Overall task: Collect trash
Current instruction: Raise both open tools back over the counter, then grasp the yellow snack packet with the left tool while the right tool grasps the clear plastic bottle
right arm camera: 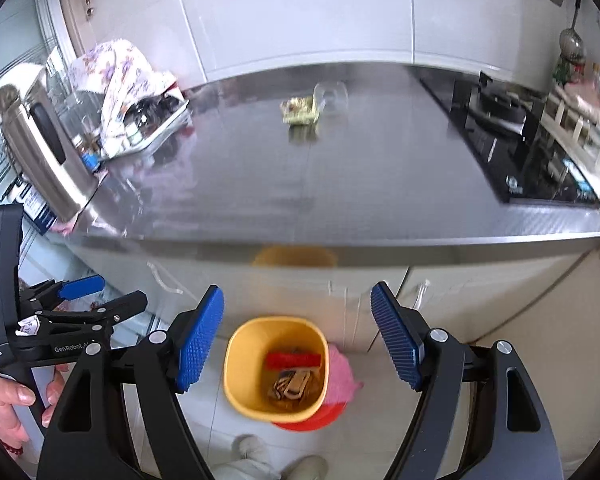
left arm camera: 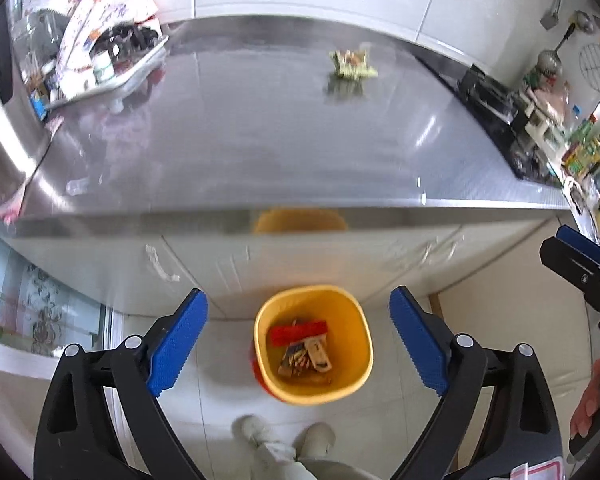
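Note:
A yellow bin (left arm camera: 312,344) (right arm camera: 276,368) stands on the floor below the counter edge, holding a red wrapper (left arm camera: 298,330) (right arm camera: 293,359) and brown packets. A crumpled green-yellow wrapper (left arm camera: 352,65) (right arm camera: 300,110) lies far back on the steel counter (left arm camera: 260,140) (right arm camera: 300,184). A clear plastic cup (right arm camera: 332,94) sits just behind it. My left gripper (left arm camera: 298,340) hangs above the bin, open, nothing between its blue pads. My right gripper (right arm camera: 298,336) also hangs over the bin, open and empty. Each gripper shows at the edge of the other's view.
A tray (left arm camera: 112,80) (right arm camera: 156,128) with jars under a floral cloth sits back left beside a steel kettle (right arm camera: 40,152). A black hob (left arm camera: 496,120) (right arm camera: 516,140) fills the right side. The person's shoes (left arm camera: 284,440) stand before the bin; a pink cloth (right arm camera: 340,376) lies beside it.

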`<state>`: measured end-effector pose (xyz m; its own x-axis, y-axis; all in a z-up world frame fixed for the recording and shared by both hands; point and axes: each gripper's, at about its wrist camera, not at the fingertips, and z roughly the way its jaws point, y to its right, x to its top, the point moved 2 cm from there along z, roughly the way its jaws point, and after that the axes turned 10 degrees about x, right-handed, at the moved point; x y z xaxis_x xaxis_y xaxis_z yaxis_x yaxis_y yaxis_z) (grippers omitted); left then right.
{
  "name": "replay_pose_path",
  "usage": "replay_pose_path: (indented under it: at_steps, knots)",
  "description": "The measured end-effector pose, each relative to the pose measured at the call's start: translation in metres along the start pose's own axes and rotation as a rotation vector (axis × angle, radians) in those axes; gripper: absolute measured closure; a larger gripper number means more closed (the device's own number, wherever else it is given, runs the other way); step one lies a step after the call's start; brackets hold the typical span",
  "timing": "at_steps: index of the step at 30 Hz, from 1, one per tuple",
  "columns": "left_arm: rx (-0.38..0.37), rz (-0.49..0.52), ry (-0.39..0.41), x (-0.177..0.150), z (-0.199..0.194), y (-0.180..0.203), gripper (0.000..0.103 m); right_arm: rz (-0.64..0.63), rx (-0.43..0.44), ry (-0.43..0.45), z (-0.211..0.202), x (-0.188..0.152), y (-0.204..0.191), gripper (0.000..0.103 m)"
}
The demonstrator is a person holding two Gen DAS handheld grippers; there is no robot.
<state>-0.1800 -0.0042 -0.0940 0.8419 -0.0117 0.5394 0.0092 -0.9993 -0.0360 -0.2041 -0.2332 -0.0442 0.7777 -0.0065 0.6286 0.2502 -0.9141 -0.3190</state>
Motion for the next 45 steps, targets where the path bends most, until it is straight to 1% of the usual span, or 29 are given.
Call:
replay_pose_path:
  at_steps: [6, 12, 19, 25, 27, 28, 31, 35, 39, 45]
  knots:
    - [-0.023, 0.004, 0.037, 0.045, 0.012, 0.009, 0.009, 0.019, -0.028, 0.032, 0.016, 0.037, 0.025, 0.026]
    - [-0.056, 0.037, 0.055, 0.095, 0.038, 0.022, 0.009, 0.066, -0.048, 0.061, 0.041, 0.077, 0.053, 0.026]
    - [-0.09, 0.032, 0.031, 0.156, 0.077, 0.038, 0.01, 0.124, -0.067, 0.086, 0.071, 0.125, 0.084, 0.026]
    - [-0.121, -0.009, 0.007, 0.197, 0.107, 0.057, 0.013, 0.13, -0.073, 0.084, 0.098, 0.162, 0.112, 0.026]
    - [-0.115, -0.02, 0.003, 0.209, 0.116, 0.063, 0.014, 0.124, -0.069, 0.076, 0.109, 0.173, 0.12, 0.026]
    - [-0.111, -0.023, 0.0, 0.214, 0.121, 0.065, 0.017, 0.123, -0.066, 0.07, 0.114, 0.178, 0.124, 0.026]
    - [-0.095, -0.048, -0.014, 0.23, 0.137, 0.075, 0.019, 0.114, -0.03, 0.044, 0.133, 0.193, 0.137, 0.026]
    - [-0.07, -0.084, -0.024, 0.244, 0.151, 0.079, 0.02, 0.069, 0.028, 0.004, 0.162, 0.21, 0.145, 0.026]
    - [-0.044, -0.125, -0.046, 0.251, 0.167, 0.079, 0.023, 0.034, 0.109, -0.033, 0.193, 0.229, 0.15, 0.027]
    - [-0.017, -0.194, -0.063, 0.254, 0.184, 0.077, 0.023, -0.019, 0.187, -0.105, 0.234, 0.249, 0.151, 0.027]
